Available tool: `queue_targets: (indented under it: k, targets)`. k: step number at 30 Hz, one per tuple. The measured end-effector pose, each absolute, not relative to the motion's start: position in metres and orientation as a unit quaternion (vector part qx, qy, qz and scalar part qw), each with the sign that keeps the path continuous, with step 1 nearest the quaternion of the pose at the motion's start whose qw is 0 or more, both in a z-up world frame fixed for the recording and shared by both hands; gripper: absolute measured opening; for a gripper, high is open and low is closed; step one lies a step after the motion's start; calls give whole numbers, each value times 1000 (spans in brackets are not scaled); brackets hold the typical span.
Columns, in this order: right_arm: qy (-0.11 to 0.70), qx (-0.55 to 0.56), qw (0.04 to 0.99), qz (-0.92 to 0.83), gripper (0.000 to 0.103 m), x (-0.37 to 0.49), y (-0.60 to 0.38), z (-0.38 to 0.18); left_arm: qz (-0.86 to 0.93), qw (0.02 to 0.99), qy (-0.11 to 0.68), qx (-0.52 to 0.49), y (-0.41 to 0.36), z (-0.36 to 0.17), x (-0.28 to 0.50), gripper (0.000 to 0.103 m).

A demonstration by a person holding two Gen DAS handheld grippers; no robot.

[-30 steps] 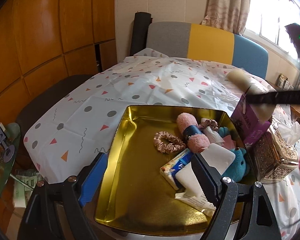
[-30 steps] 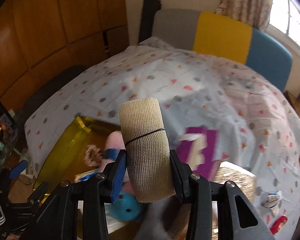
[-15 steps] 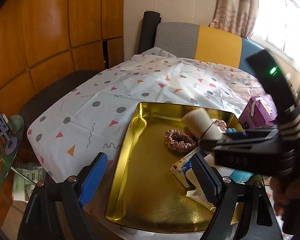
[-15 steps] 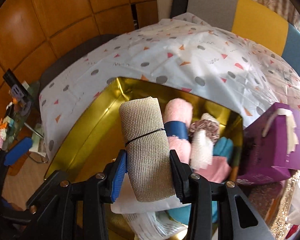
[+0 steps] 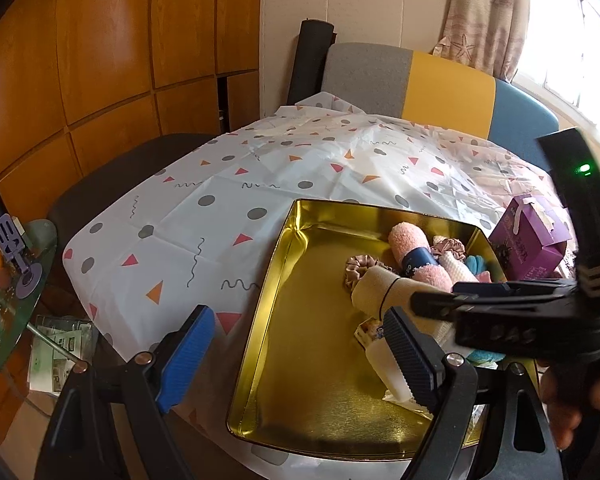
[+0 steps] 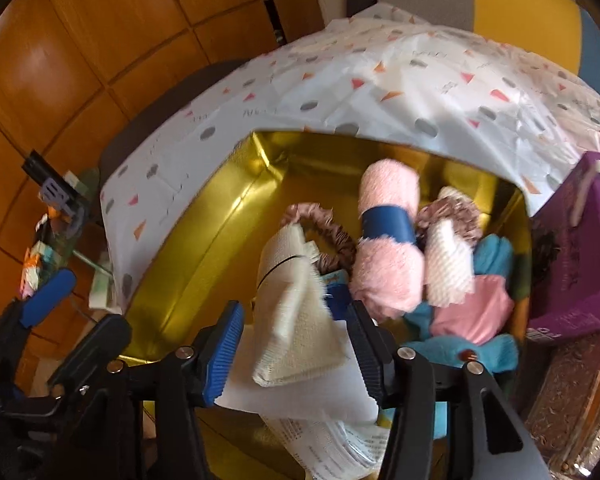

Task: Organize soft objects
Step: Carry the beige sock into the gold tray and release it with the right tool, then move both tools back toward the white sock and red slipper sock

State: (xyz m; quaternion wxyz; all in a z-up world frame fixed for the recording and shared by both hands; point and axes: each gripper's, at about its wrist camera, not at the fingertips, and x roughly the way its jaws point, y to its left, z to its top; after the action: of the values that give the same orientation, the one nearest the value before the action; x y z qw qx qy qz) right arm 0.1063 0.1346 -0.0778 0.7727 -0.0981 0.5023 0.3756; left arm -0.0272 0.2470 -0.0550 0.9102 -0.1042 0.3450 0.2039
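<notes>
Beige roll let go over the gold tray

On the patterned surface [image 5: 236,200], the gold tray [image 5: 300,360] holds the soft things at its right; the right gripper [image 6: 296,344] is opening, fingers clear of the beige bandage roll [image 6: 296,320] between them. The left gripper [image 5: 296,356] hangs released, empty.

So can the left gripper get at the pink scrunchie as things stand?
Probably not cleanly: the left gripper is open, but the bandage roll and right gripper lie across the way to the pink scrunchie.

No print can be read; the purple box [image 5: 532,244] carries only blurred lettering.
</notes>
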Motion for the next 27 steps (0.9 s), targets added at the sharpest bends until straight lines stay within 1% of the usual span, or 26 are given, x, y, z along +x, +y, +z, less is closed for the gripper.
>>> queue_targets:
  k: [8, 18, 27]
  targets:
    - [468, -73, 812, 340, 54, 107, 101, -50, 197, 914, 341, -99, 241, -49, -29, 87]
    - [400, -80, 862, 300, 54, 93, 48, -13, 176, 924, 329, -77, 221, -36, -29, 87]
    - [375, -55, 892, 245, 54, 98, -23, 6, 149, 932, 327, -52, 191, -26, -24, 87]
